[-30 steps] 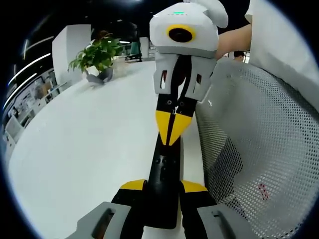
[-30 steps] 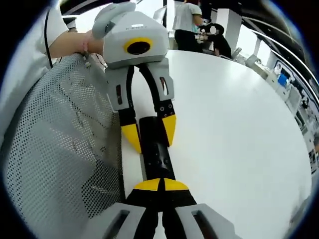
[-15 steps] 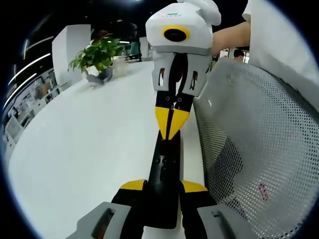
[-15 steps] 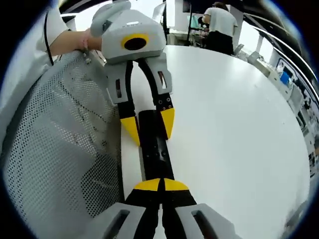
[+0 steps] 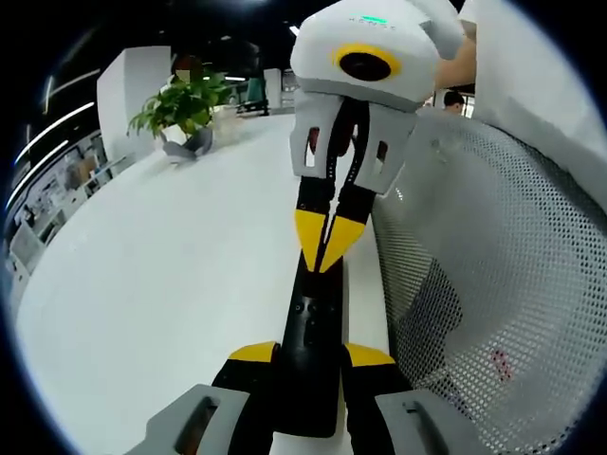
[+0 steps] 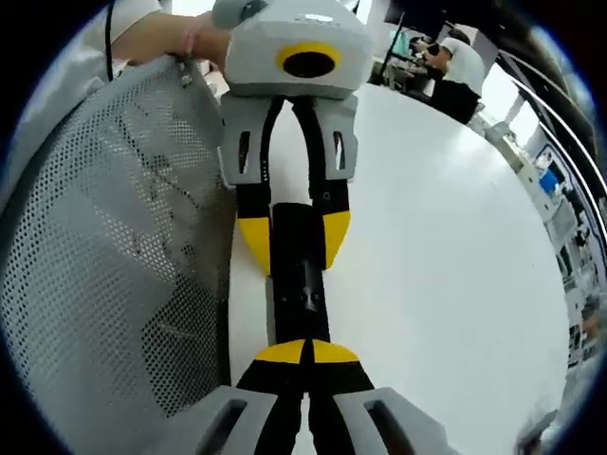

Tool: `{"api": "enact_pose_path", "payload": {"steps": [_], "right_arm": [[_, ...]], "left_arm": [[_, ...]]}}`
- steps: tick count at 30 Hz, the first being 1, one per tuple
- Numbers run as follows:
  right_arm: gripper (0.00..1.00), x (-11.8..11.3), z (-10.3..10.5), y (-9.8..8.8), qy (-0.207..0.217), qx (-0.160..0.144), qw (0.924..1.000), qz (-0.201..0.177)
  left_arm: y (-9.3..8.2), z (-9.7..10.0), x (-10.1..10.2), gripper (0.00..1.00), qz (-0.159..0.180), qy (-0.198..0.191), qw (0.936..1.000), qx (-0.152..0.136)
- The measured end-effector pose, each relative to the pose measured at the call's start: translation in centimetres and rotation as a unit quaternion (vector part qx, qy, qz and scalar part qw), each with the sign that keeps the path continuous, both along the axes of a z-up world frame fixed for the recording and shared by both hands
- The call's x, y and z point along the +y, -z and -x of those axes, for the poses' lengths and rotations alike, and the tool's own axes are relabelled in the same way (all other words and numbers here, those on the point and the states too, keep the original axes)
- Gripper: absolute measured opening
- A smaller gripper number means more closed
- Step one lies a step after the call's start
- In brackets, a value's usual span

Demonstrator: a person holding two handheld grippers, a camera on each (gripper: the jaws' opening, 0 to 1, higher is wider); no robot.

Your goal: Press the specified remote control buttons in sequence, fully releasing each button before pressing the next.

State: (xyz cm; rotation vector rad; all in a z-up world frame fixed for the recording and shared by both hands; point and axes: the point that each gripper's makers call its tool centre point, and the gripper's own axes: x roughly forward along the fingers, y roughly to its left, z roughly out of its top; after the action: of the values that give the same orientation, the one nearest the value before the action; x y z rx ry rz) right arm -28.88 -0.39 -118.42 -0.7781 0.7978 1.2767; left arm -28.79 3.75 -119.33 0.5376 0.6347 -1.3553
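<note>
An open-plan office is stretching out behind a white table point(image 5: 161, 284). A potted plant point(image 5: 185, 109) is standing at its far end, and people point(image 6: 455, 71) are working at desks beyond.

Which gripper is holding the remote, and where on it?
The left gripper clamps the black remote by its near-end sides; the right gripper, shut, only presses its top.

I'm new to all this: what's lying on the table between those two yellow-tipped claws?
A black remote control. In the left gripper view, the left gripper clamps its near end, and the right gripper, tips together, meets its far end on the white table.
</note>
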Motion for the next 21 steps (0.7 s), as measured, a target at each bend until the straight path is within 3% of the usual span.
{"api": "enact_pose_path", "payload": {"steps": [1,3,9,11,12,13,14,21], "right_arm": [[0.00,0.0,-0.1,-0.1,0.028,0.019,0.9992,-0.021],[0.00,0.1,-0.2,-0.2,0.056,0.028,0.9967,-0.053],[0.00,0.3,0.0,-0.3,0.055,0.008,0.9956,-0.076],[0.00,1.2,0.6,-0.4,0.038,0.022,0.9951,-0.089],[0.00,1.6,0.9,-0.2,0.033,0.030,0.9955,-0.084],[0.00,1.4,0.5,-0.3,0.012,0.004,0.9977,-0.067],[0.00,1.4,0.7,-0.2,-0.019,-0.002,0.9986,-0.050],[0.00,1.3,0.3,-0.2,0.045,0.050,0.9968,-0.044]], "left_arm": [[0.0,0.0,0.0,0.25,0.000,-0.001,1.0000,0.000],[0.0,0.0,0.0,0.25,0.000,-0.002,1.0000,0.000],[0.0,-0.1,0.0,0.26,0.003,-0.005,1.0000,0.000],[0.0,-0.1,0.0,0.26,0.004,-0.005,1.0000,0.000],[0.0,-0.1,0.0,0.26,0.004,-0.006,1.0000,0.001],[0.0,-0.1,0.0,0.26,0.003,-0.005,1.0000,0.002],[0.0,-0.1,0.0,0.26,0.003,-0.005,1.0000,0.001],[0.0,-0.1,0.0,0.26,-0.002,-0.009,1.0000,0.002]]}}
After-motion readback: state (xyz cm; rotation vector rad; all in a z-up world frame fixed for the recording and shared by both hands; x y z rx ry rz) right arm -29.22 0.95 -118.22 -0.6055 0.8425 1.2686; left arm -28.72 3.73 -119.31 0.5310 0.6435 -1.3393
